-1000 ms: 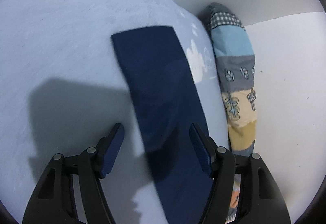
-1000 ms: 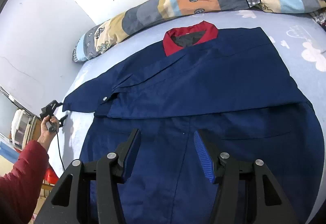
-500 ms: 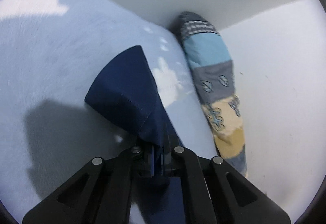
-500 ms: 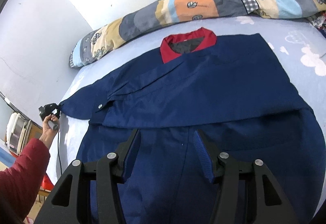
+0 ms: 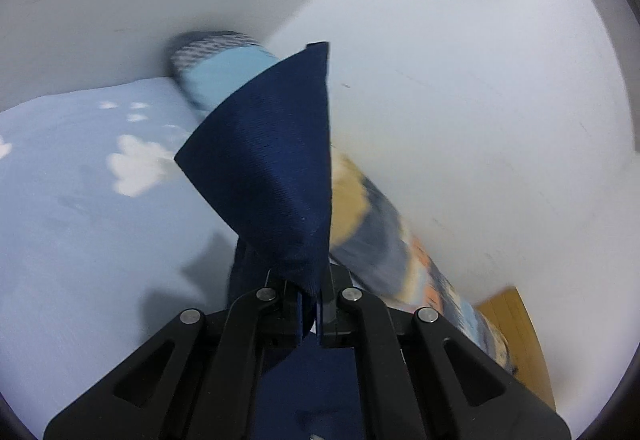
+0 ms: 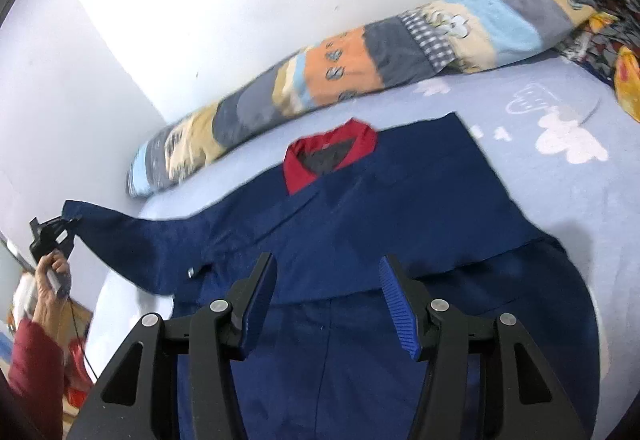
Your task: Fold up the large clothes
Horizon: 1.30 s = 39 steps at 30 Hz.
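Navy coat (image 6: 360, 224) lies front-up across the bed (image 6: 568, 200), red collar (image 6: 330, 156) toward the wall. One sleeve already folded across the chest, its edge running level just beyond the right tool's fingers. Lower half of the coat runs under the right tool and out of frame at the bottom.

Other sleeve (image 6: 132, 240) stretched out to the left, lifted clear of the sheet, cuff end pinched in the left tool (image 6: 60, 230). From the left wrist view the cuff (image 5: 276, 176) stands up as a fold of navy cloth, rising from between the shut fingers; rest of the sleeve drops away below the tool (image 5: 308, 304). Left tool fully closed on the cloth.

Right tool (image 6: 328, 300) hangs above the coat's middle, fingers partly spread, blue ribbed pads (image 6: 396, 304) showing. Nothing between them; no contact with the cloth that I can make out.

A hand (image 6: 54, 276) grips the left tool's handle at the left edge of the right wrist view, red sleeve cuff (image 6: 32, 364) below it.

Bed sheet pale blue with white cloud prints (image 6: 568, 136). Long patchwork bolster (image 6: 360, 68) lies along the wall behind the collar, well apart from the coat. Same bolster (image 5: 224, 72) visible in the left view, blurred, partly hidden by the raised cuff. White walls (image 6: 240, 0) meet at a corner. Some patterned fabric (image 6: 616, 52) bunched at the far right end of the bolster. Brown board (image 5: 516, 336) at lower right of the left view.
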Each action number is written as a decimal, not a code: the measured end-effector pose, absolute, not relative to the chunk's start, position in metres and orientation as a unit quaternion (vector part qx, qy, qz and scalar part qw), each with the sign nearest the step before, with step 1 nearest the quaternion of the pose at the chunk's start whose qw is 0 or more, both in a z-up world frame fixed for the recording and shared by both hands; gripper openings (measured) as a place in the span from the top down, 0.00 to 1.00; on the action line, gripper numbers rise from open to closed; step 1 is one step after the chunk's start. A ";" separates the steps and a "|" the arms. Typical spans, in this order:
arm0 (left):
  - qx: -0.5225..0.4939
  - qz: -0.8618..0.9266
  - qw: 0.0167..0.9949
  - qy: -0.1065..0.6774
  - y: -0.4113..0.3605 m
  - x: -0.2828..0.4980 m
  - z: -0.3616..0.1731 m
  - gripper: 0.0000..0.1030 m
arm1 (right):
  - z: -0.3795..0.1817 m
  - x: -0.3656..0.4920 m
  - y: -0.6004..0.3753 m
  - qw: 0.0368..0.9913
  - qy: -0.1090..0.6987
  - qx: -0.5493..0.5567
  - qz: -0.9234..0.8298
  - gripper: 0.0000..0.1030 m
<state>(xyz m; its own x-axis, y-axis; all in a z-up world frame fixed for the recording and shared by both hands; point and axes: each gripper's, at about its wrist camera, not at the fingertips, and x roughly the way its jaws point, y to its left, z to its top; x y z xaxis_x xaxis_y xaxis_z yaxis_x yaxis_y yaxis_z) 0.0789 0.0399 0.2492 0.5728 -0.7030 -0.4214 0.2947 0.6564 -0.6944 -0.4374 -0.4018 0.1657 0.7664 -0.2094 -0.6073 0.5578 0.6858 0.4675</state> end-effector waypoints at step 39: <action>0.127 -0.495 0.744 0.431 -0.374 -0.289 0.119 0.29 | 0.196 -0.546 -0.462 0.865 0.124 0.382 -0.303 0.45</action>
<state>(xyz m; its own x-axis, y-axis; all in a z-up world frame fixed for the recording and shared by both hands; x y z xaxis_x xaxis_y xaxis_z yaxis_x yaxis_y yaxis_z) -0.2888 -0.3739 0.1192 0.1390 -0.6267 -0.7667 0.8459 0.4777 -0.2372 -0.5457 -0.4622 0.1955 0.7860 -0.4282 -0.4460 0.6181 0.5258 0.5844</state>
